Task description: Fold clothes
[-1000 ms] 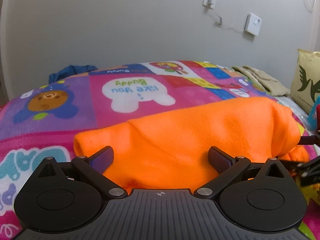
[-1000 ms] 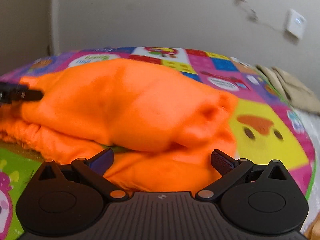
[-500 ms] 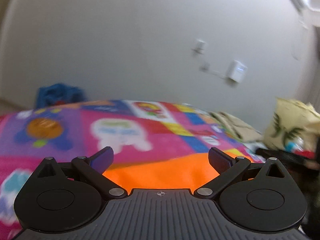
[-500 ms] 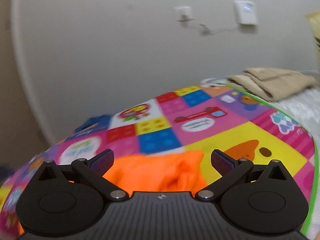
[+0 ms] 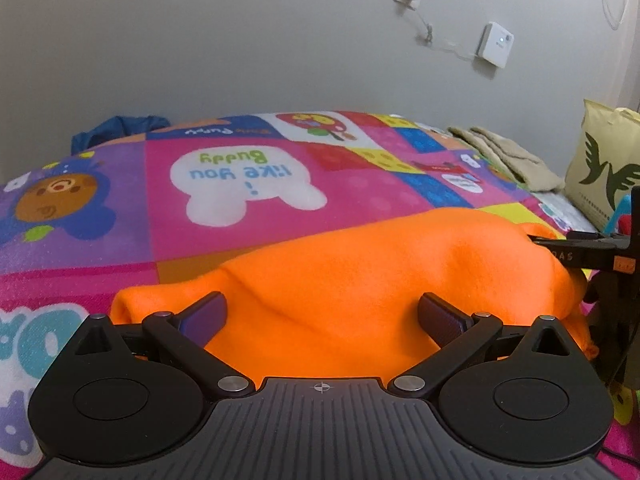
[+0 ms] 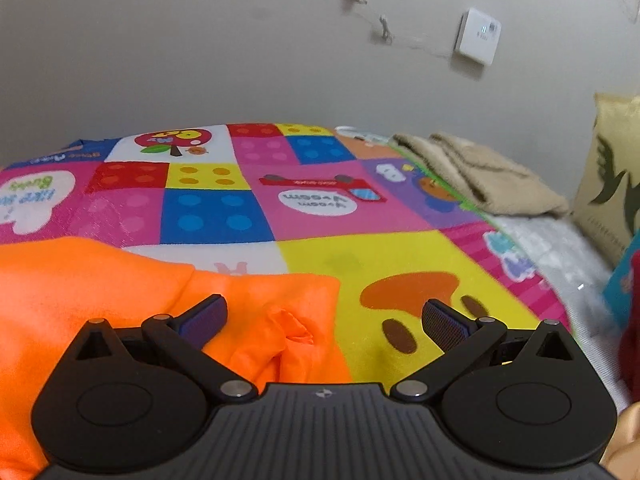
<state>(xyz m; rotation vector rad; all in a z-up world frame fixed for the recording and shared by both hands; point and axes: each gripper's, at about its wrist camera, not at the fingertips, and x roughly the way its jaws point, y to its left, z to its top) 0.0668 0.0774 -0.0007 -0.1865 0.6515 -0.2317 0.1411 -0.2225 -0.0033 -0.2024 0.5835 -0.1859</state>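
— Black plastic, both pairs: the left tongs (image 5: 320, 312) stand wide apart with nothing between the pads, and the right tongs (image 6: 324, 316) are just as wide and just as empty.

— And the garment?

— The bright orange fleece garment (image 5: 380, 280) lies on the patchwork cartoon-print blanket (image 5: 240, 208) of the bed, directly ahead of and below the left tongs. Its long axis runs crosswise to them, from a blunt end near the left pad to a bunched end on the right. In the left wrist view the right tongs come in from the right edge at that bunched end.

— Which pair is nearer for the next fold?

— The left, I judge: it sits square over the middle of the bundle. From the right wrist view, the fleece (image 6: 120, 300) fills only the left half; a puckered corner sits between the pads, while the right pad hangs over bare yellow blanket (image 6: 400, 260).

— Any writing?

— Upside down on a white bubble: "i like you Buddy". A smaller bubble seems to read "Vroom Vroom", but blurred. One arm of the right tongs carries pale letters ending "AS"; the rest is hidden.

— Beyond that?

— A folded beige towel (image 6: 480, 172), a yellow bag with a dark green bird print (image 5: 600, 168), a white wall box (image 6: 478, 36), and something blue bunched (image 5: 116, 128) at the far edge.
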